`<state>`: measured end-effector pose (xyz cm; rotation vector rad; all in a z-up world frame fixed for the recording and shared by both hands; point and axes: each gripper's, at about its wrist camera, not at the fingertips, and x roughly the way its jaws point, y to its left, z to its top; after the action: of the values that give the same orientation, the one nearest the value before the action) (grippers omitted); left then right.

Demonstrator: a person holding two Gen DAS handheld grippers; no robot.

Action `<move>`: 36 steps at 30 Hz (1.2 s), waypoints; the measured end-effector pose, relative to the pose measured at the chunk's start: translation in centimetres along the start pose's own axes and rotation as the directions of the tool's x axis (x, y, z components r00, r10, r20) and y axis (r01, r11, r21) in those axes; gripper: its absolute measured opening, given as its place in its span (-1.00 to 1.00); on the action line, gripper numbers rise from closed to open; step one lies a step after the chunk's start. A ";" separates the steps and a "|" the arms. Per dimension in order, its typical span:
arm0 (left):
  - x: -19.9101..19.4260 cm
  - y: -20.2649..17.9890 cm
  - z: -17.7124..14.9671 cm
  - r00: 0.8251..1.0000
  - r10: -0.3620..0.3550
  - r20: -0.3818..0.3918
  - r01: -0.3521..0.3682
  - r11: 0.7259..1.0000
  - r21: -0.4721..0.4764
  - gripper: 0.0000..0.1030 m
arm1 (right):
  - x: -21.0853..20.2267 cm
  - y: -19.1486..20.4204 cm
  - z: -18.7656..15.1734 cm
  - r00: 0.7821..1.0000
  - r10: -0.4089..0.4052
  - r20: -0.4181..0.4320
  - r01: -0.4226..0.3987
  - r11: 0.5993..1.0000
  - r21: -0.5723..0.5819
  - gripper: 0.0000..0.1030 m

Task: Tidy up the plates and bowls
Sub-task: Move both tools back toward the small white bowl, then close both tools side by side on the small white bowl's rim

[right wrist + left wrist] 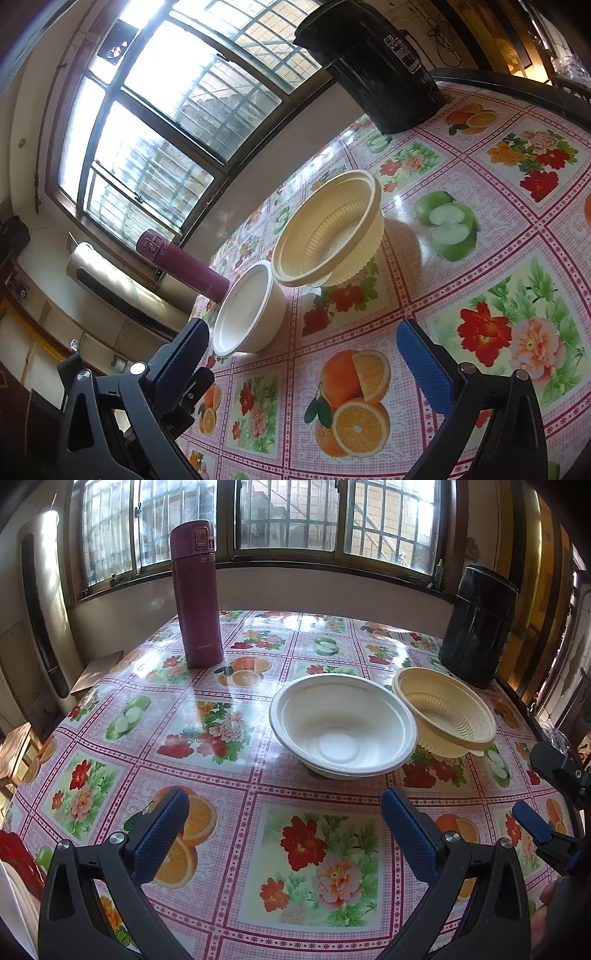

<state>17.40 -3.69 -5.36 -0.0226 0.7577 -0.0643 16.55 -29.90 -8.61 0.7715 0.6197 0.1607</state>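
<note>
A white bowl (343, 723) stands upright on the flowered tablecloth (221, 760). A cream ribbed bowl (448, 712) sits to its right, tilted, its rim resting against the white bowl's rim. My left gripper (284, 823) is open and empty, a short way in front of the white bowl. My right gripper (303, 354) is open and empty, in front of both bowls; it also shows at the right edge of the left wrist view (535, 794). In the right wrist view the white bowl (247, 310) and cream bowl (328, 236) lie just ahead.
A maroon thermos (197, 594) stands at the back left of the table and a black canister (480, 627) at the back right. Windows run behind the table. A wooden stool (14, 753) stands to the left.
</note>
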 end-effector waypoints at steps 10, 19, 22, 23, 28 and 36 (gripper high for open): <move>2.0 2.0 -0.1 0.998 0.022 -0.059 -0.025 0.998 -0.049 1.00 | 5.9 3.2 0.0 0.998 0.032 -0.056 -0.033 0.999 -0.005 0.98; 3.2 3.0 -0.1 0.995 0.015 -0.103 -0.024 0.996 -0.083 1.00 | 10.1 4.7 -0.5 0.992 0.044 -0.122 -0.043 0.999 0.010 0.97; 3.5 3.5 0.3 0.993 0.015 -0.118 -0.027 0.995 -0.100 1.00 | 10.6 4.2 -0.3 0.991 0.044 -0.129 -0.041 0.999 0.028 0.97; 3.7 3.8 0.6 0.992 0.004 -0.127 -0.019 0.993 -0.117 1.00 | 10.7 4.0 -0.3 0.990 0.047 -0.131 -0.043 0.998 0.035 0.97; 4.5 4.3 3.2 0.991 0.074 -0.107 -0.086 0.990 -0.115 1.00 | 11.1 3.8 0.1 0.987 0.052 -0.152 -0.048 0.998 0.029 0.87; 8.2 4.3 5.4 0.967 0.061 -0.246 -0.100 0.984 -0.147 1.00 | 11.5 3.1 0.5 0.983 0.061 -0.172 -0.052 0.997 0.053 0.48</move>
<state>27.32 0.04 -7.25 -0.1377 1.0051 0.0728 26.43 -23.93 -11.53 0.8281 0.7693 0.2676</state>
